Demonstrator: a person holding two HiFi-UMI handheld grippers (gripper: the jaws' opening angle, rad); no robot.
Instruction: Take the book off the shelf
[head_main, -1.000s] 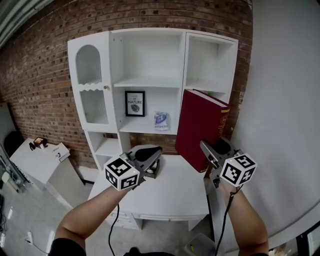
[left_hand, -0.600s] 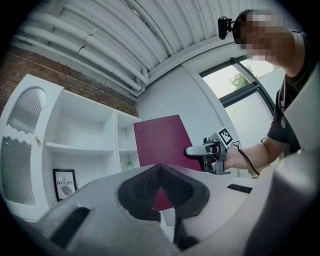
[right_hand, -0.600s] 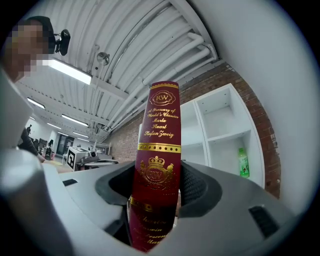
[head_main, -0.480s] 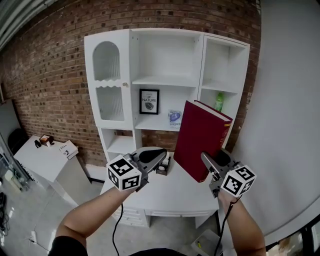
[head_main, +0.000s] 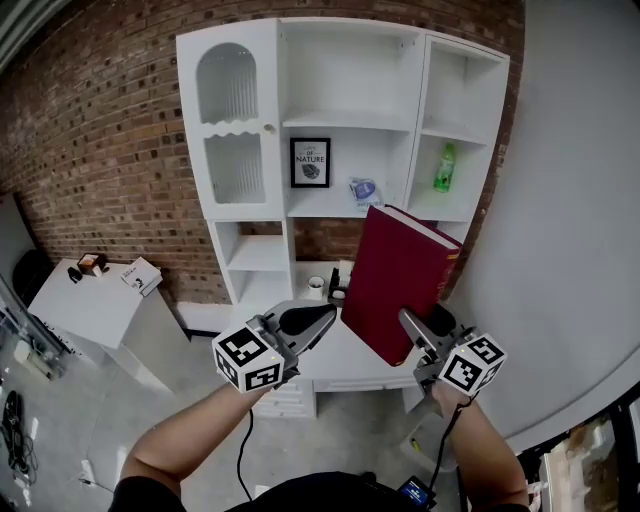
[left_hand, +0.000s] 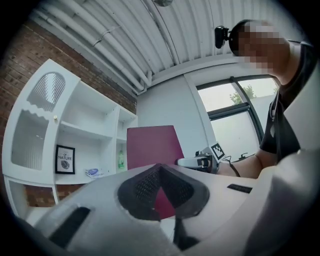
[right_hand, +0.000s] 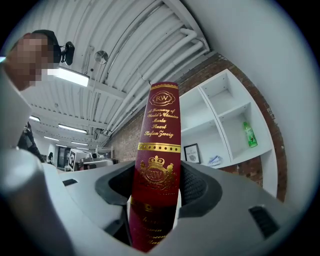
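right gripper (head_main: 412, 324) clamped on lower spine of red book (head_main: 398, 283), held upright w/ slight tilt. left gripper (head_main: 316, 318) closed, empty, beside it. vs a sec ago, pulled further back from shelf unit (head_main: 350, 121); book now well in front of it, so removal basically done.

Gap between the right gripper (head_main: 415, 330) jaws: filled by the spine of the book (head_main: 400, 285), whose cover rises ahead of them as a tilted barrier. Ahead of the closed left gripper (head_main: 325, 312) jaws: open air above the desk (head_main: 345, 350), bounded to their right by the book's cover and farther ahead by the shelf unit (head_main: 350, 120). Right of the right jaws: a free strip, then the grey wall (head_main: 570, 200).
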